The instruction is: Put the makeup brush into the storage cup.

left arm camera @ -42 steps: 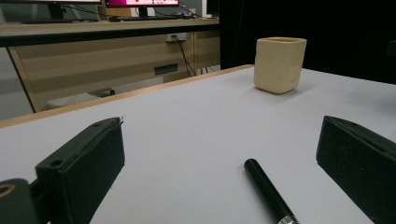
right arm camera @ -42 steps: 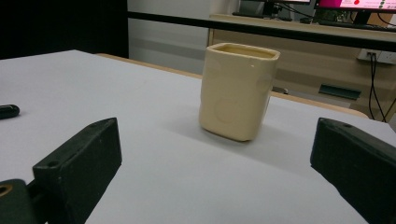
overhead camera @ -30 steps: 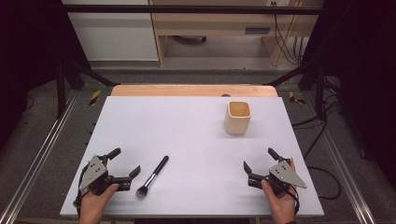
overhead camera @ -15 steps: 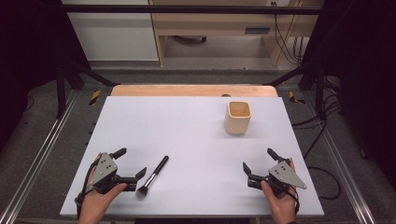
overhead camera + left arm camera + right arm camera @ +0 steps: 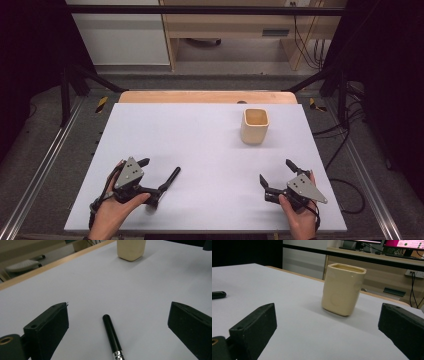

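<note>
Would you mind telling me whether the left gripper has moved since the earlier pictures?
Yes. The left gripper has moved rightward across the table onto the brush, which now lies between its open jaws.

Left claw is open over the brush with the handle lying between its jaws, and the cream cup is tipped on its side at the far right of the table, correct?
Not quite. The cream cup stands upright, mouth up, as the right gripper view shows. The rest holds: the left claw is open, with the brush handle lying on the table between its jaws.

Bright, even light (soft shadows), dark surroundings.
</note>
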A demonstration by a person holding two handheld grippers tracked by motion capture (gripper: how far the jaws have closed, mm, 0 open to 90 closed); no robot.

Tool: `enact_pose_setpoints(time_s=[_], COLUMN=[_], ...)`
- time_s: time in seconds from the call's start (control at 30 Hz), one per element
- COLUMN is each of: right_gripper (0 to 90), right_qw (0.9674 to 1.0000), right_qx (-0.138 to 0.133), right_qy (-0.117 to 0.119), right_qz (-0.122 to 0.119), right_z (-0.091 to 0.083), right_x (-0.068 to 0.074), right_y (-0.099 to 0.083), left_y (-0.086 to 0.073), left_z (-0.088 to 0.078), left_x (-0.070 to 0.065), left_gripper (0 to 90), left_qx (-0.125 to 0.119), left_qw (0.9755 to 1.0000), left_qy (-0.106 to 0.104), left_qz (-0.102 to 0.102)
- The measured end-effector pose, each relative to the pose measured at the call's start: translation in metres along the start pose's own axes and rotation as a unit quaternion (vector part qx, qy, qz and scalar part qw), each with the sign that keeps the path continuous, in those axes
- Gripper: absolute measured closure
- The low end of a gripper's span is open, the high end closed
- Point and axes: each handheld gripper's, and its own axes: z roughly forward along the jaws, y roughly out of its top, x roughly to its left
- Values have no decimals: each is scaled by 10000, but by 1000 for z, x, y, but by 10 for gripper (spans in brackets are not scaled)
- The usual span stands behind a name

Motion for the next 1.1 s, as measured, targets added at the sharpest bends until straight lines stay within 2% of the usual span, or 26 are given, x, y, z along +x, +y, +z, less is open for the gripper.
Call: enact_pose_setpoints(time_s=[0.03,0.17,0.23,0.27,0.37,0.4,0.43,0.47,0.5,0.53,0.57,0.6,0.63,0.73,0.77,0.8,0.87,0.9,1.0,1.03,1.1], right_gripper=[22,22,22,22,22,22,22,22,22,22,22,22,22,22,22,22,22,22,22,22,22], right_qw=[10000,10000,10000,10000,10000,10000,10000,10000,10000,10000,10000,10000,10000,10000,10000,10000,10000,10000,10000,10000,10000], right_qx=[0,11,4,3,3,10,8,11,12,11,13,16,22,28,25,25,25,23,37,37,32], right_qy=[0,14,15,12,10,4,5,13,16,15,17,17,14,14,15,15,11,10,9,9,10], right_qz=[0,0,-19,-21,-17,7,0,-5,-6,-21,-27,-21,-16,-14,-10,-8,-1,2,9,7,12], right_z=[0,0,0,0,0,0,0,0,0,0,0,0,0,0,0,0,0,0,0,0,0], right_x=[0,1,1,1,1,1,1,1,1,1,2,2,2,2,1,1,1,1,1,1,1], right_y=[0,0,0,0,0,0,0,0,0,0,0,0,0,-1,-1,-1,-1,-1,-1,-1,-1], left_y=[0,6,8,11,13,14,14,16,16,16,18,18,20,21,22,22,22,22,20,20,19], left_z=[0,4,6,9,11,14,14,17,19,19,21,21,23,26,27,28,31,31,38,38,41], left_x=[0,1,1,0,-2,-4,-4,-5,-6,-6,-6,-6,-5,-4,-3,-3,-3,-3,-6,-6,-6], left_gripper=[31,33,33,33,31,31,31,31,32,33,33,34,38,44,49,50,50,49,45,44,42], left_qx=[0,362,536,724,870,1038,1038,1264,1343,1343,1505,1505,1588,1653,1728,1726,1830,1830,2013,2013,2107], left_qw=[10000,9993,9985,9973,9962,9944,9944,9916,9905,9905,9880,9880,9867,9858,9845,9846,9827,9827,9788,9788,9770], left_qy=[0,70,73,71,11,-40,-40,-51,-47,-47,-50,-50,5,76,71,90,140,140,135,135,79], left_qz=[0,8,-21,4,91,186,186,277,281,281,336,336,354,300,295,266,248,248,361,361,328])
